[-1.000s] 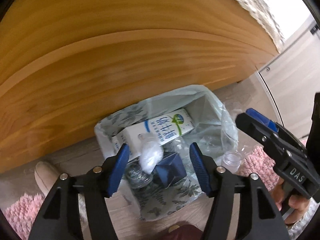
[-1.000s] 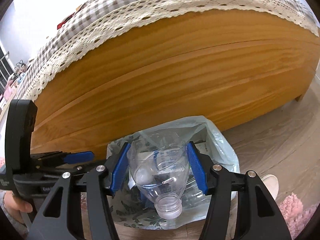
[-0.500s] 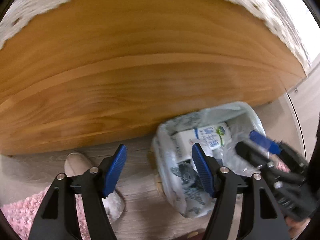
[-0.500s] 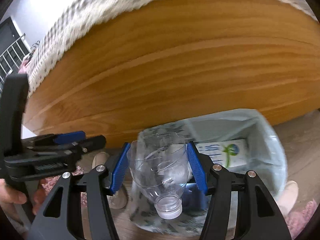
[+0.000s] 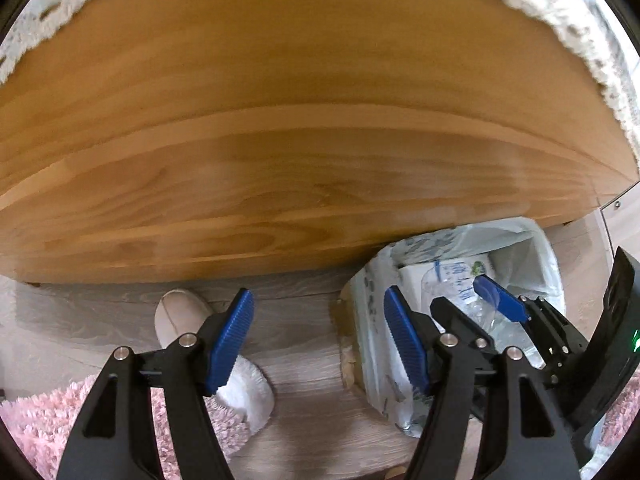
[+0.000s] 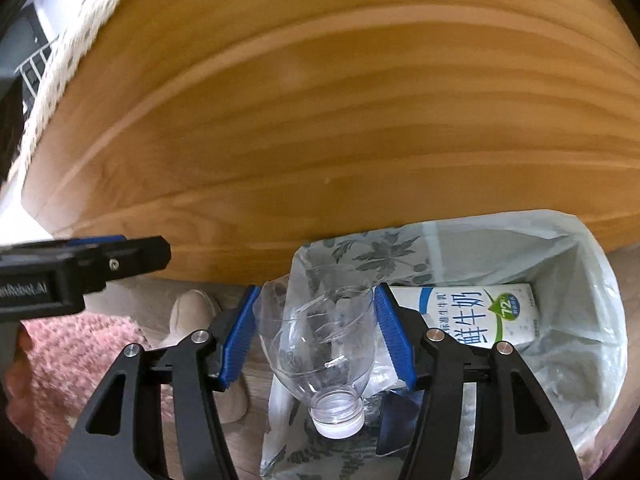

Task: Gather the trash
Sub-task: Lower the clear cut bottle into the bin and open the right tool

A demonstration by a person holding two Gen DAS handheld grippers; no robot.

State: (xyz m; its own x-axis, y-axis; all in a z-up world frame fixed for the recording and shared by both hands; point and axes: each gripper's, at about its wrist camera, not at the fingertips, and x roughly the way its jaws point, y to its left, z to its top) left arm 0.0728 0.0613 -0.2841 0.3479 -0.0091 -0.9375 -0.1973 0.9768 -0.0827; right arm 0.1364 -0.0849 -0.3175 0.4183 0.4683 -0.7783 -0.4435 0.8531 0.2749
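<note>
Only the right view shows the right gripper [image 6: 316, 340] clamping the clear bottle [image 6: 320, 344] — left gripper [image 5: 318, 336], gaping empty, has shifted off the bin [image 5: 548, 268] toward lower left.

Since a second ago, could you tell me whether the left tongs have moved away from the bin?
Yes. The left tongs, then over the bin, now sit left of it over bare floor by the slipper.

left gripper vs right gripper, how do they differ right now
The right gripper holds a clear plastic bottle, cap toward the camera; the left gripper is open and empty. The right one hangs over the lined trash bin; the left sits beside it, over bare floor. Both have blue pads.
</note>
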